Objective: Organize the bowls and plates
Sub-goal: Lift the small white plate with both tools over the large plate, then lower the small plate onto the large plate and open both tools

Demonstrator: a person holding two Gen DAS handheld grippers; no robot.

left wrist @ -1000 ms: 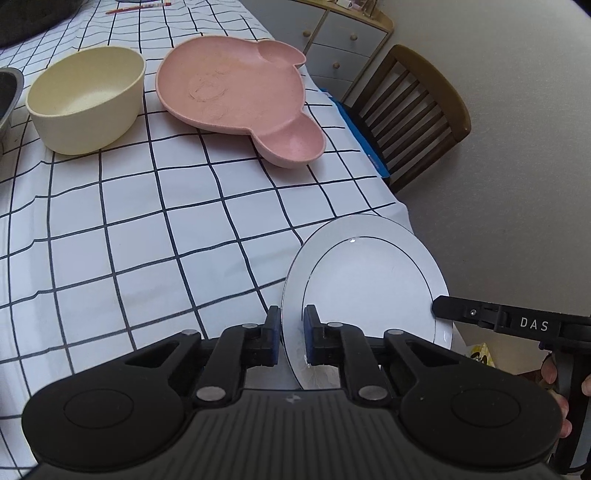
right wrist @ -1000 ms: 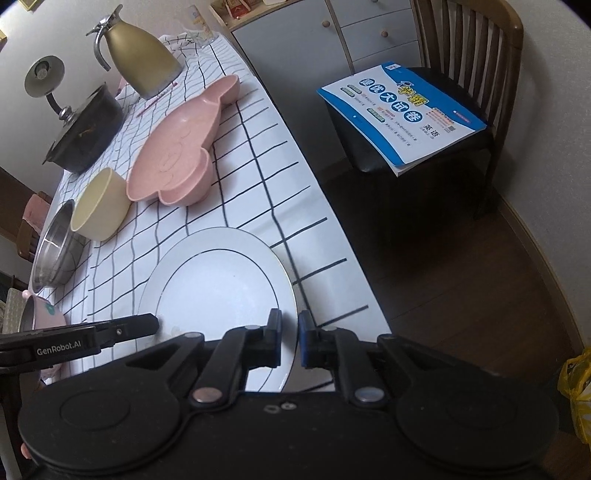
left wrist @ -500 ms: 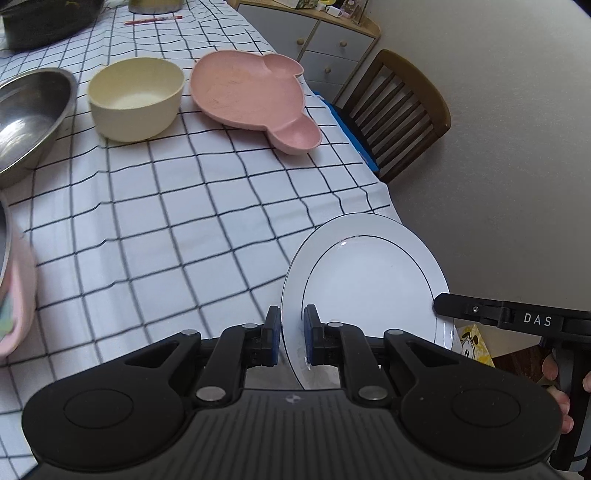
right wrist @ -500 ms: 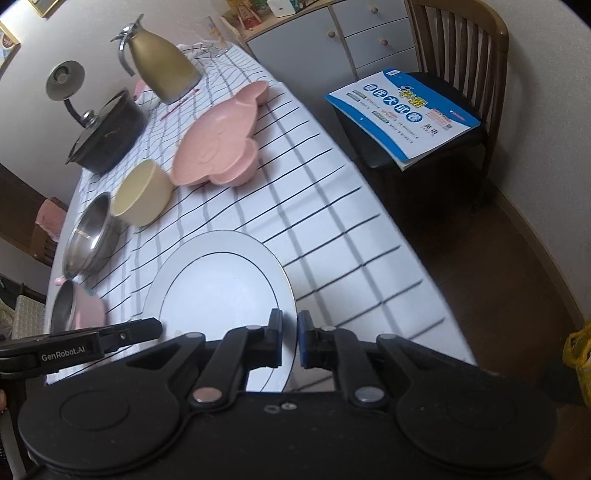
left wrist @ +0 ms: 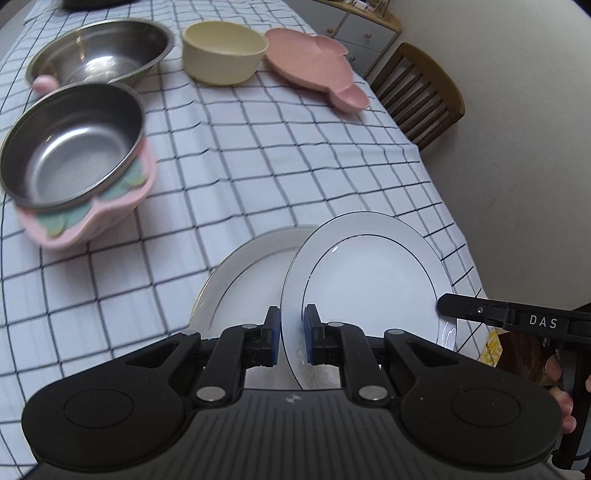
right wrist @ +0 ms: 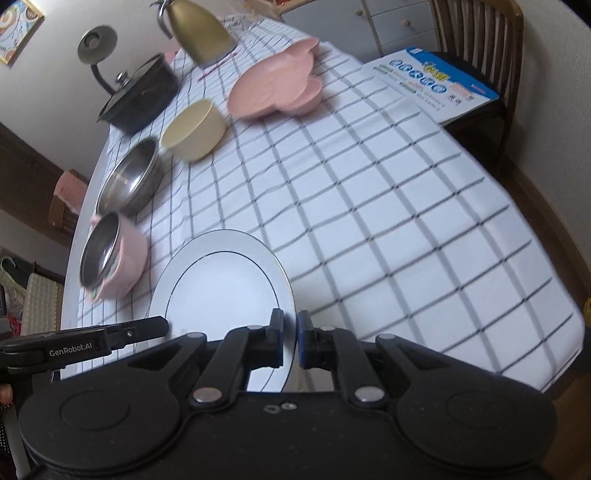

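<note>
1. Tablecloth (left wrist: 258,177), white with a dark grid, covers the whole table and everything sits on it.
2. White plate with a thin dark ring (left wrist: 369,288) is held up off the cloth at about 5 o'clock in the left wrist view, tilted. Both grippers have it by the rim.
3. Second white plate (left wrist: 243,280) lies flat on the cloth just under and to the 9 o'clock side of the held one, partly hidden by it.
4. Pink mouse-ear plate (left wrist: 314,62) sits out at 1 o'clock, right beside the cream bowl (left wrist: 221,55) at 12.
5. Big steel bowl (left wrist: 99,48) at 11 o'clock; a smaller steel bowl in a pink holder (left wrist: 74,158) at 9, a bit blurry.
6. Left gripper (left wrist: 291,339): blue pads pinched shut on the near rim of the held plate.
7. Right gripper (right wrist: 290,339): fingers clamped on the plate's opposite edge, at 6 o'clock in its own view.
8. Black lidded pot (right wrist: 140,96) and gold jug (right wrist: 199,33) sit at the far end, 11 o'clock in the right wrist view.
</note>
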